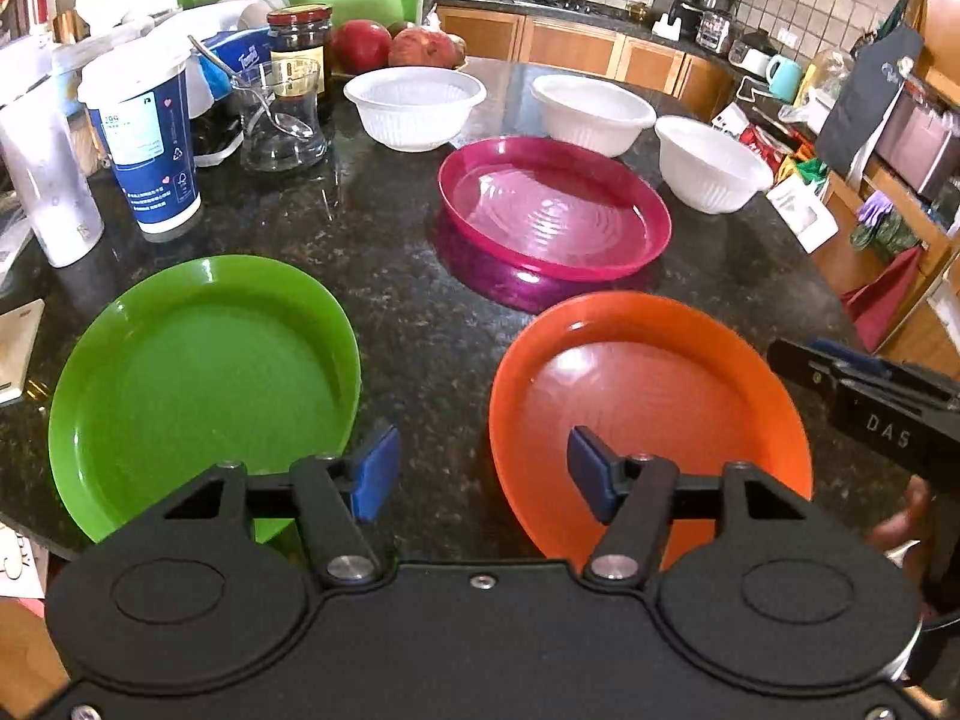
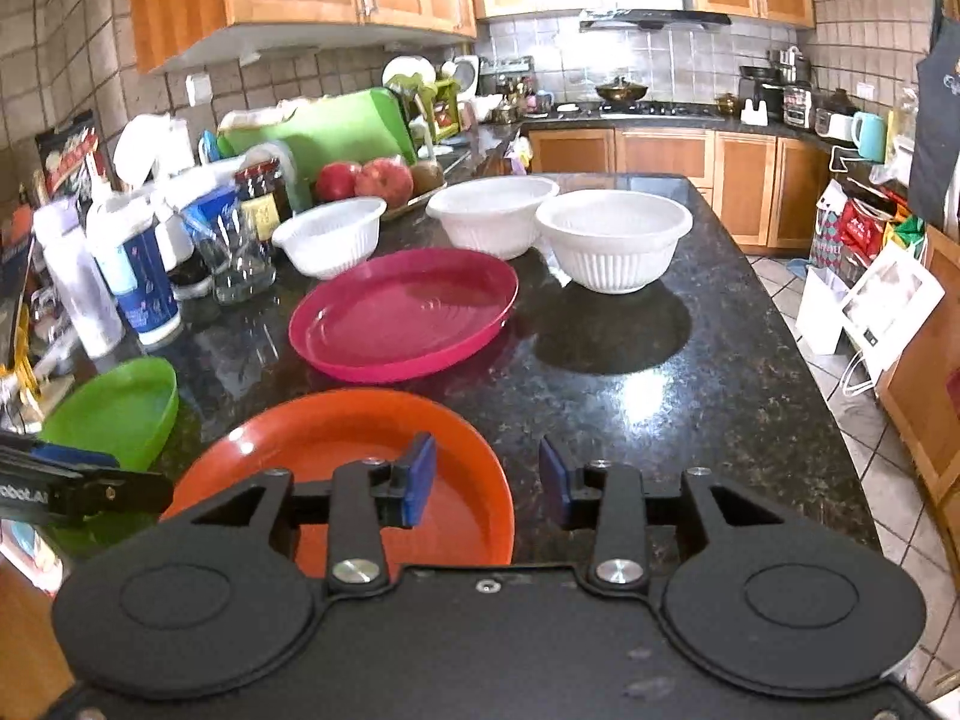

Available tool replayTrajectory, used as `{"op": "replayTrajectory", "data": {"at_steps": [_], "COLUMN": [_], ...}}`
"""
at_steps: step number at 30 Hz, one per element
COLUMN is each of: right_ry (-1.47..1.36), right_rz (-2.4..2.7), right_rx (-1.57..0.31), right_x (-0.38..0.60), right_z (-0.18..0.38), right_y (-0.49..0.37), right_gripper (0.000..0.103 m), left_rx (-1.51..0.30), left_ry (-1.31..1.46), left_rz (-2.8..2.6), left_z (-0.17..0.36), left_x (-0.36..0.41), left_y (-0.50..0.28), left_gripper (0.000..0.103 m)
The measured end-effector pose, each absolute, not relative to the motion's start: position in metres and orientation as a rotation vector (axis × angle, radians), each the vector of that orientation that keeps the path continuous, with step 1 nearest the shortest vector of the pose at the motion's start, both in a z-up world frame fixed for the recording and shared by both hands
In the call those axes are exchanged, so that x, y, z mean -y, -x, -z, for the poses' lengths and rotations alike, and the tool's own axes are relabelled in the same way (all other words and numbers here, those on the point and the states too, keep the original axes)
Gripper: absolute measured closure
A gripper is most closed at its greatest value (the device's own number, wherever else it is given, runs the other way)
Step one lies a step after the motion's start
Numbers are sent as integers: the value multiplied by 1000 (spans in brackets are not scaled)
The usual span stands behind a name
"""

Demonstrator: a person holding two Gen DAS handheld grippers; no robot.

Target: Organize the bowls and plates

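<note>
Three plates and three white bowls sit on the dark granite counter [image 1: 420,312]. Green plate [image 1: 204,384] near left, orange plate [image 1: 648,420] near right, pink plate [image 1: 552,210] behind and between them; none touch. Bowls form a row behind the pink plate: left bowl [image 1: 415,105], middle bowl [image 1: 591,111], right bowl [image 1: 711,162]. In the right wrist view the middle and right bowls look to touch at the rims; I cannot confirm it.

My left gripper [image 1: 483,471] is released, blue pads wide apart, holding nothing, over the bare strip between green and orange plates. Its body hides the near edges of both plates. My right gripper [image 2: 486,480] is also released and empty; its left pad hangs over the orange plate's right part, its right pad over bare counter. Its body covers that plate's near rim.

Each gripper shows at the edge of the other's view, cut off by the frame. Lettering "DAS" reads on the right one; on the left one only a fragment, roughly "obotAI".

Clutter at counter's left: a blue-and-white paper cup [image 1: 147,138] with a label, the print too small to read beyond "299"; a glass [image 1: 282,120] with a spoon in it; a dark jar [image 1: 300,54], label blurred; red fruit [image 1: 393,45] behind the left bowl.
</note>
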State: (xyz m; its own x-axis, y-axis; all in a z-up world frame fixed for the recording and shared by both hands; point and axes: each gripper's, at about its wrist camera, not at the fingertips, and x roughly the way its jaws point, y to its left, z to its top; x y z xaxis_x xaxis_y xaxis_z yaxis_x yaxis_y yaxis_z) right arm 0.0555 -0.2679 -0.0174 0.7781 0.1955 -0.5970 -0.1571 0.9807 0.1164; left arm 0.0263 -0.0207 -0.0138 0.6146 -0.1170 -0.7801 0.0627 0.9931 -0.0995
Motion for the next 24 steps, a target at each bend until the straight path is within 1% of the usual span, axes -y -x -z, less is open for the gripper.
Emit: {"op": "replayTrajectory", "data": {"at_steps": [5,7,9,11,12,21,22,24], "right_ry": [-80,-88,-98,-97,-97,-99,-99,-95], "right_rz": [-188,-201,-205,-203,-200,-196,-197,-201], "right_rx": [-669,-689,-698,-708,-711,-707,-706,-712], "right_x": [272,274,276,276,276,280,280,279], "right_z": [24,25,26,29,30,37,38,39], "right_y": [-54,-55,-55,-56,-57,-62,-62,-66], "right_gripper": [63,67,68,69,69,70,70,71], "left_rx": [-912,-919,-914,-911,-909,-920,-922,-922], "left_ry": [44,46,45,41,35,33,35,34], "left_rz": [150,161,161,163,164,123,117,110], "left_z": [27,30,31,33,33,39,40,41], "left_x": [31,32,34,36,38,38,38,39], "left_y": [-24,-25,-25,-25,-25,-34,-36,-38], "left_gripper": [43,43,44,49,50,52,54,54]}}
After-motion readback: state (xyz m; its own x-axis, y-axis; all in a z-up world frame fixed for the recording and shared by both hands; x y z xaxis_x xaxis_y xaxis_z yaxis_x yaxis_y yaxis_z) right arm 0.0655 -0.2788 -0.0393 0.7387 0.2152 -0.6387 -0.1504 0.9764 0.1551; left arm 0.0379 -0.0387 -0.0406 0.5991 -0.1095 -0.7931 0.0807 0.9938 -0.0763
